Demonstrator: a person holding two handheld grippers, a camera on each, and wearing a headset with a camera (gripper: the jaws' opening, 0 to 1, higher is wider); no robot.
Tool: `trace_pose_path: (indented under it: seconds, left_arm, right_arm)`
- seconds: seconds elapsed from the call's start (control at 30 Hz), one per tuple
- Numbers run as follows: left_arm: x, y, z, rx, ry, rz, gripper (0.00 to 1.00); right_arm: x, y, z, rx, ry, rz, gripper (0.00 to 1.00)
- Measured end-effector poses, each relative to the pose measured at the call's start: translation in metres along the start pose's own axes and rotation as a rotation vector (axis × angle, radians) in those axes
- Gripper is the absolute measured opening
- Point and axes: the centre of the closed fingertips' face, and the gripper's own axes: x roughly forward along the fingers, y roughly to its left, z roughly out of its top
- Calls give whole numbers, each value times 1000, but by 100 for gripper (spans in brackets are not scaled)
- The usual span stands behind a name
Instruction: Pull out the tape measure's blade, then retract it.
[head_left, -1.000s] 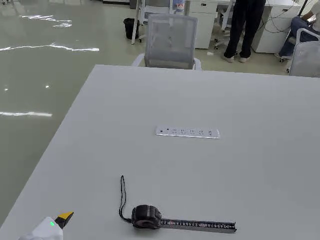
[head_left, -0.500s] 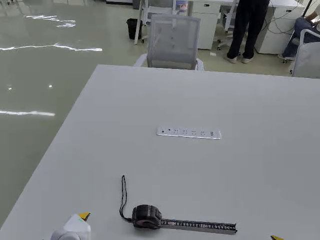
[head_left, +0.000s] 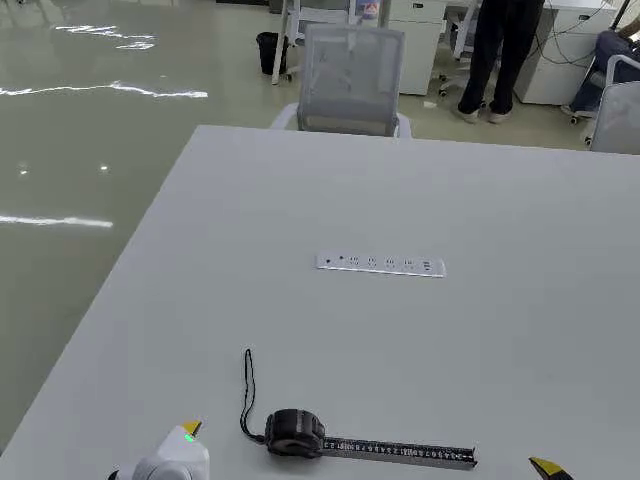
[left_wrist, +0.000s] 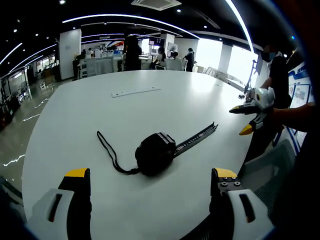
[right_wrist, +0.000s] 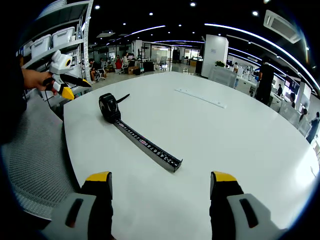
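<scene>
A black tape measure (head_left: 293, 433) lies near the front edge of the white table (head_left: 400, 200), its blade (head_left: 400, 452) pulled out flat to the right and a black lanyard (head_left: 247, 390) trailing behind. My left gripper (head_left: 185, 450) hovers just left of the case, apart from it. In the left gripper view the case (left_wrist: 156, 152) sits ahead between the wide-open jaws of the left gripper (left_wrist: 151, 173). My right gripper (right_wrist: 161, 176) is open, facing the blade's end (right_wrist: 174, 164) with nothing held. Its yellow tip (head_left: 550, 468) shows right of the blade.
A white power strip (head_left: 381, 264) lies mid-table. A grey mesh chair (head_left: 350, 80) stands at the far edge, and people (head_left: 500, 50) stand beyond it. The table's left edge drops to a glossy floor (head_left: 80, 150).
The left gripper has moved right, closer to the tape measure's case. The right gripper's yellow tip has come in at the bottom right. The tape measure has not moved.
</scene>
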Motion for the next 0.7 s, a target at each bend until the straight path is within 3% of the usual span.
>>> trace_pose_path:
  seconds: [0.1,0.33,0.43,0.53,0.7]
  left_arm:
    - [4,-3,6,-29,-21,-3,99]
    - [17,-6,16,-6,-40,32,99]
    - [22,-6,18,-42,-47,45,99]
    - [28,-4,25,-135,-73,79,99]
    - [42,-7,33,-129,-74,111,99]
  right_arm:
    - [3,-1,-1,-10,7,4,80]
    - [11,-6,2,-28,17,9,78]
    - [16,-10,1,-34,20,13,77]
    - [21,-13,1,-37,21,16,76]
    - [29,-19,6,-30,17,21,74]
